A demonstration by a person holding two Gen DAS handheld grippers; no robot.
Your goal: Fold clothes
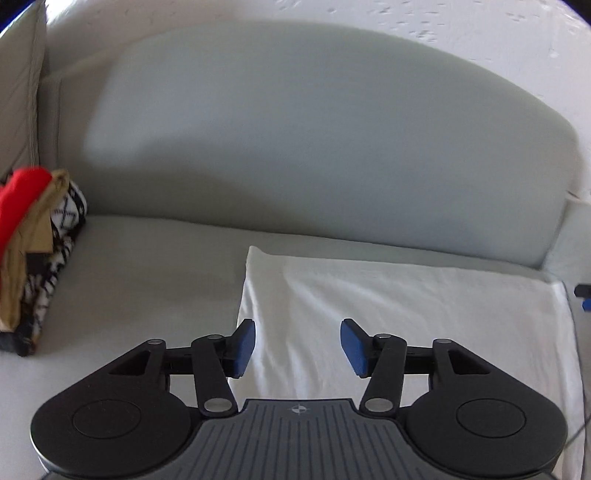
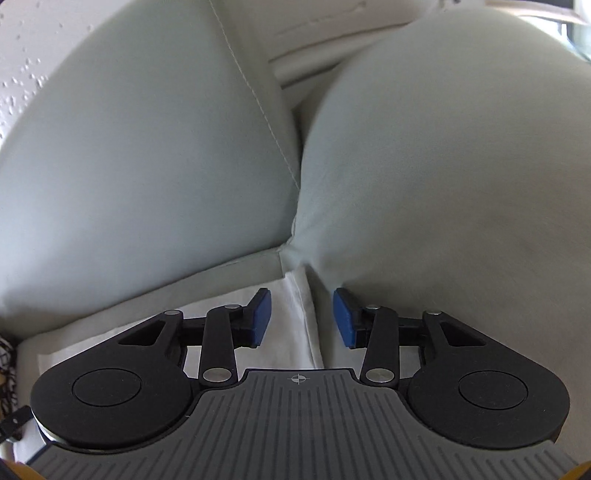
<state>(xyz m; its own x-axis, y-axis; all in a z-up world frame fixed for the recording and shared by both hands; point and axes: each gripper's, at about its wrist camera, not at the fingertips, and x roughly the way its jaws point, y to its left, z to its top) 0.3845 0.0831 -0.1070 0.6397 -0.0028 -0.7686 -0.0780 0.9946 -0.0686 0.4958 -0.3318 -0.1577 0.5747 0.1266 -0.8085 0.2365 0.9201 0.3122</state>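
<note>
White cloth (image 1: pixel 388 306) lies flat on the sofa seat (image 1: pixel 147 280), against the back cushion (image 1: pixel 295 147). My left claw (image 1: pixel 297 347) and right claw (image 2: pixel 301 319) gape empty; pinching seat fabric too would drag it crooked.

Your two views were lit by soft daylight, bright on the white cloth (image 1: pixel 388 306) and the wall (image 1: pixel 443 26), where detail nearly washed out, while a broad soft shadow lay over the cushion (image 1: pixel 295 147). The fisheye bent straight edges into curves and left dark corners, and the clothes pile (image 1: pixel 33 251) at the left edge was smeared, the red blown to a flat patch. In your right view the cushions (image 2: pixel 147 147) looked soft and grainy.
</note>
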